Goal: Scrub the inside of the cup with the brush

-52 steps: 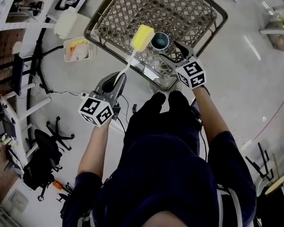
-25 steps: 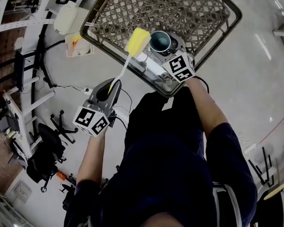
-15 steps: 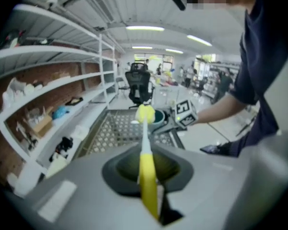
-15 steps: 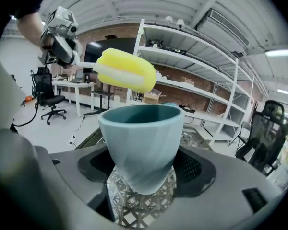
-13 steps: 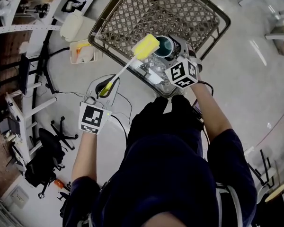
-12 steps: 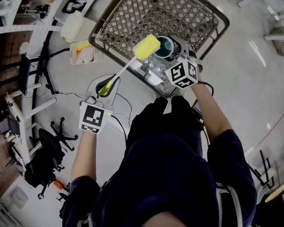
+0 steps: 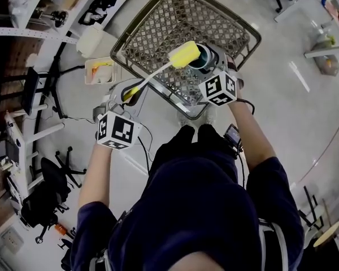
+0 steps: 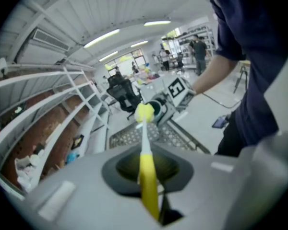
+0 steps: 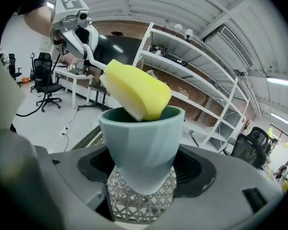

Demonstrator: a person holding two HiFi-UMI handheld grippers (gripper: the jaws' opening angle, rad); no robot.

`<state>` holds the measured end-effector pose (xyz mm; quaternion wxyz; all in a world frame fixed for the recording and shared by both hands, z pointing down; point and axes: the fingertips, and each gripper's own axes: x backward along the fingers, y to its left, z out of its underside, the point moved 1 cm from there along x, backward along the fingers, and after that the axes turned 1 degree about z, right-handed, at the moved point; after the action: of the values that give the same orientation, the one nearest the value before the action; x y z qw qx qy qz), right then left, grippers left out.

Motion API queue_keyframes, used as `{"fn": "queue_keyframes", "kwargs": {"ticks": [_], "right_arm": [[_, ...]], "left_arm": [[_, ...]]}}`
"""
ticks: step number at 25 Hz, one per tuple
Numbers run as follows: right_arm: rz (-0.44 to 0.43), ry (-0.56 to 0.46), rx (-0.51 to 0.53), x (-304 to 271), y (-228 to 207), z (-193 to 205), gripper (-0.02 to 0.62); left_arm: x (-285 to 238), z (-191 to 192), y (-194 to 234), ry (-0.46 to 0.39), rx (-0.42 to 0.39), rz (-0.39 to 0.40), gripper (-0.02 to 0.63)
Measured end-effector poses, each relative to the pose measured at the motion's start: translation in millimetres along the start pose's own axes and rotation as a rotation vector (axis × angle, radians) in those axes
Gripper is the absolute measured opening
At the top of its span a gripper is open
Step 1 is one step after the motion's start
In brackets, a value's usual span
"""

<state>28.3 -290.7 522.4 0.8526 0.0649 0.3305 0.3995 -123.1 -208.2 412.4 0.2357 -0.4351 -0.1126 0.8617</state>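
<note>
My right gripper (image 7: 210,66) is shut on a teal cup (image 9: 142,145), holding it upright above the mesh table. In the head view the cup (image 7: 204,59) shows just past the right marker cube. My left gripper (image 7: 127,95) is shut on the yellow handle of the brush (image 8: 147,176). The brush's white neck runs out to a yellow sponge head (image 7: 185,54). That sponge head (image 9: 134,90) rests at the cup's rim, its lower end dipping into the mouth. From the left gripper view, the sponge head (image 8: 144,112) sits right in front of the cup (image 8: 157,109).
A round-cornered metal mesh table (image 7: 158,33) lies under both grippers. A white tub with orange items (image 7: 98,70) sits on the floor to its left. Shelving (image 7: 28,33) and office chairs (image 7: 42,191) line the left side. A person's legs (image 7: 186,151) stand below.
The left gripper has risen and swung the brush right, bringing the sponge head from beside the cup onto its rim. The right gripper, still gripping the cup, has barely shifted.
</note>
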Motion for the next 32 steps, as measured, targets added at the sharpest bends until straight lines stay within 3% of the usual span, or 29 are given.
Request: {"fn": "queue_keyframes", "kwargs": {"ticks": [8, 21, 26, 32], "right_arm": [[0.025, 0.041, 0.053, 9.6, -12.7, -9.6, 0.36], [-0.03, 0.058, 0.166, 16.0, -6.3, -9.0, 0.36], [-0.043, 0.055, 0.251, 11.8, -2.4, -16.5, 0.36], [-0.053, 0.06, 0.277, -0.1, -2.7, -17.5, 0.36]], "left_arm": [[13.7, -22.9, 13.8, 0.057, -0.294, -0.055, 0.036], [-3.4, -55.6, 12.9, 0.185, -0.674, -0.08, 0.035], [-12.2, -45.6, 24.4, 0.303, -0.7, -0.051, 0.035], [-15.5, -57.6, 6.3, 0.263, -0.712, 0.005, 0.035]]}}
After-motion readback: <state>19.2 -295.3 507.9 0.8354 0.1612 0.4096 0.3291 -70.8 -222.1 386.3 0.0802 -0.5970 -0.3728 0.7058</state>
